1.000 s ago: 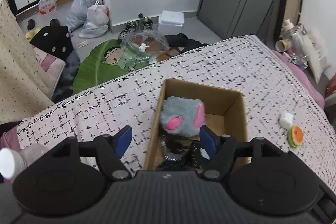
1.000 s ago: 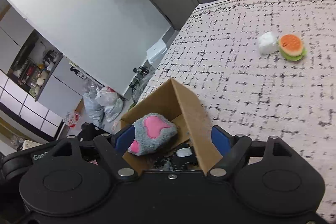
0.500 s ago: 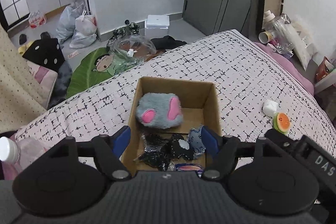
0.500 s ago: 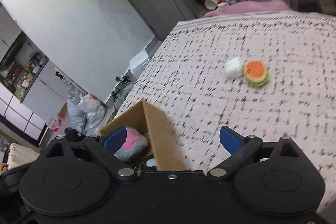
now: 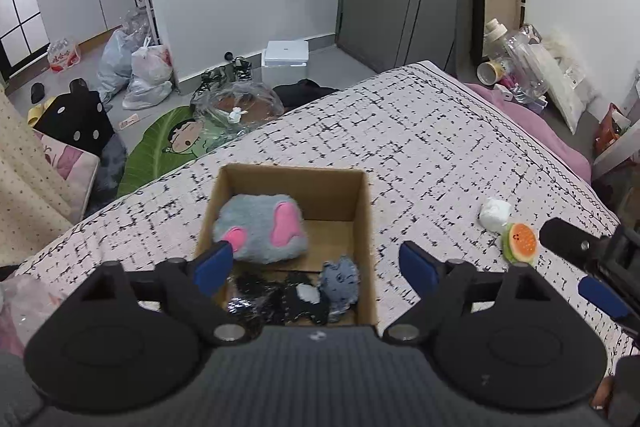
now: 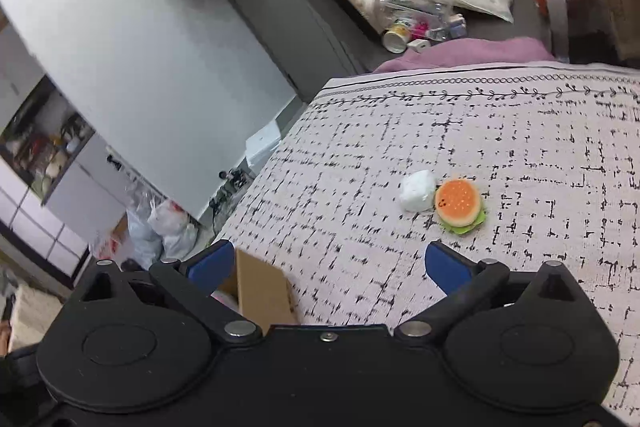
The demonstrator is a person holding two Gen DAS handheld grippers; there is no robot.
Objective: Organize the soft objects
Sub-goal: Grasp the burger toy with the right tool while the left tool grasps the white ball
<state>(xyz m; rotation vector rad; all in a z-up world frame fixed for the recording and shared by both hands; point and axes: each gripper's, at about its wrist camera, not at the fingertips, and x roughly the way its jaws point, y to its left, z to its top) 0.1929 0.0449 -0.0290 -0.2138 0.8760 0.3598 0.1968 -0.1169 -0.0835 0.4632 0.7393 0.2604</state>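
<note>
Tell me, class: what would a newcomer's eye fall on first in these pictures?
Probably the open cardboard box on the patterned bedspread, with a grey plush toy with pink patches inside. Next, the orange burger toy touching a white soft lump farther right.

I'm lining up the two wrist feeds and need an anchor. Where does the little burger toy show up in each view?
Left wrist view: burger toy at right of middle, on the bedspread, right of the cardboard box.
Right wrist view: burger toy just right of centre, on the bedspread.
Shared landmark: the white soft lump, touching the burger's left side in both.
</note>
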